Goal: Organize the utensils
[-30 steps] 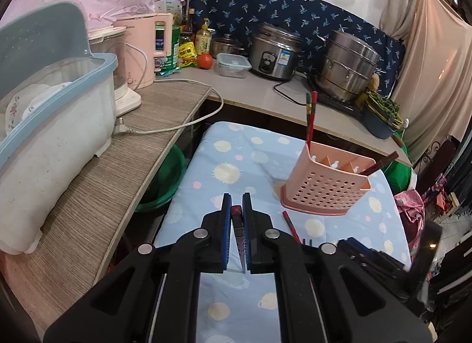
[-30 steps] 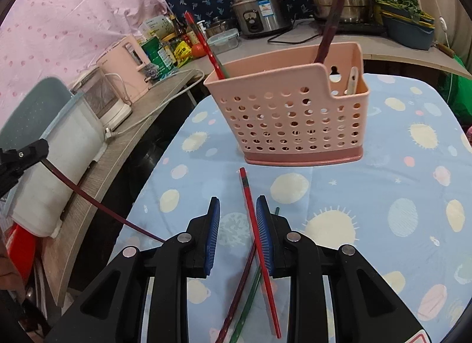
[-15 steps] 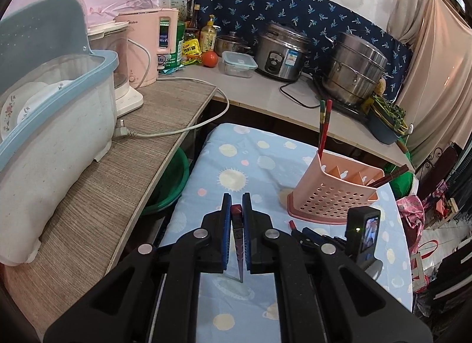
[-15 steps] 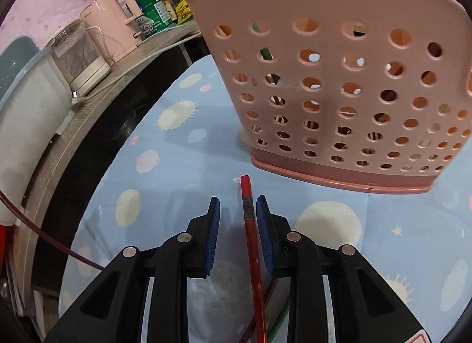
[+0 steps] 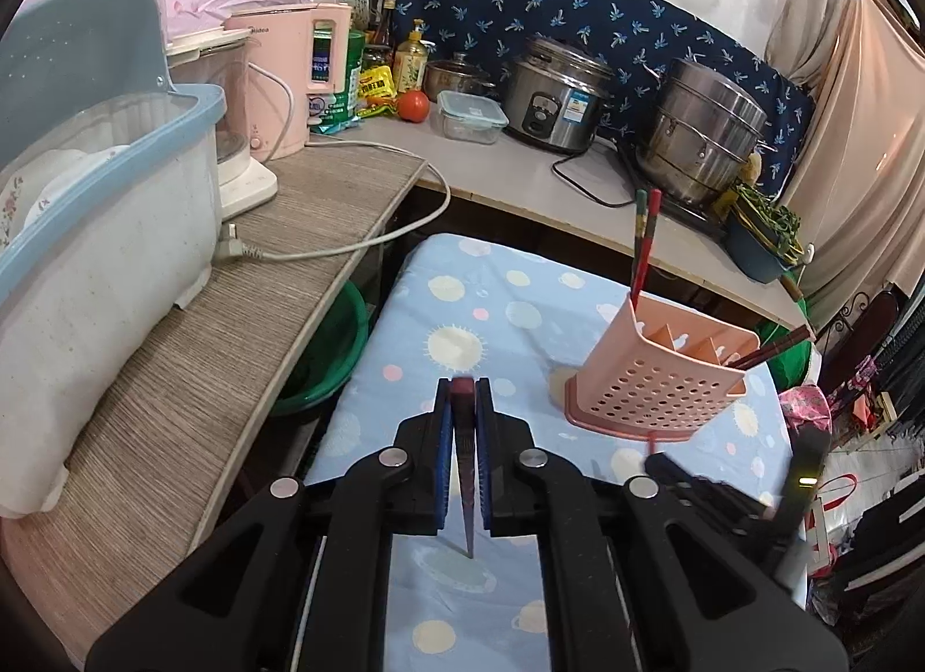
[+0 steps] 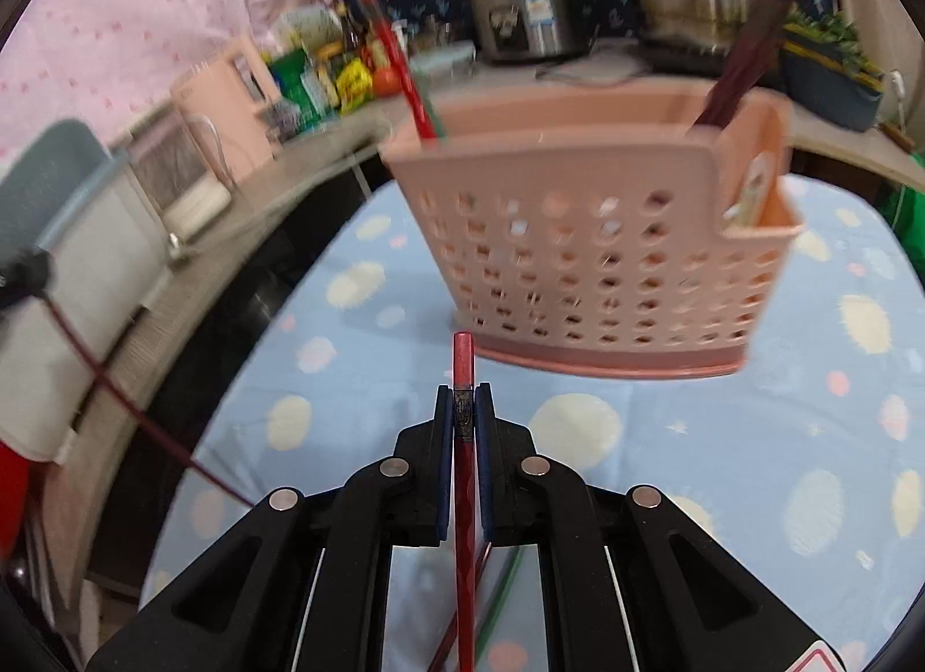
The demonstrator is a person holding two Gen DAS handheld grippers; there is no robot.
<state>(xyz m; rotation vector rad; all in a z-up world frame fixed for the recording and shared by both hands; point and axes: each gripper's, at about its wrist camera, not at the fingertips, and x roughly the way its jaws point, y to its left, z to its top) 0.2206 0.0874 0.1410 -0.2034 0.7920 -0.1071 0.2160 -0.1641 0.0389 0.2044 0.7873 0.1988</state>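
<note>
Left gripper (image 5: pixel 462 400) closed tight on a dark red chopstick (image 5: pixel 464 475), blue pads pressed against both its sides, the stick's blunt end flush with the fingertips and its tapered tip pointing back toward the camera, above the blue dotted tablecloth (image 5: pixel 462 290). Seen from the right wrist, that same chopstick (image 6: pixel 115 400) running slantwise at the left edge of the frame, lifted over the cloth.

Right gripper (image 6: pixel 463 400) clamped on a bright red chopstick (image 6: pixel 463 475), jaws nearly together, the square end poking a little past the fingertips toward the pink perforated utensil holder (image 6: pixel 589 267). Below the gripper, on the cloth (image 6: pixel 722 440), a green chopstick (image 6: pixel 498 597) and a darker red one (image 6: pixel 448 643), lying close together, partly hidden by the fingers.

Holder (image 5: pixel 653 388) upright on the cloth, right of the left gripper and well ahead of it. In its far left corner a red and a green chopstick (image 5: pixel 643 244) standing side by side; at its right end dark brown chopsticks (image 5: pixel 774 345) leaning outward. Right-wrist view blurred, so contents of the small side pocket hard to make out.

Behind the table, a counter with a rice cooker (image 5: pixel 552 93), a steel steamer pot (image 5: pixel 702 134) and a pink kettle (image 5: pixel 295 76); at left, a blue-rimmed dish bin (image 5: pixel 98 244).
</note>
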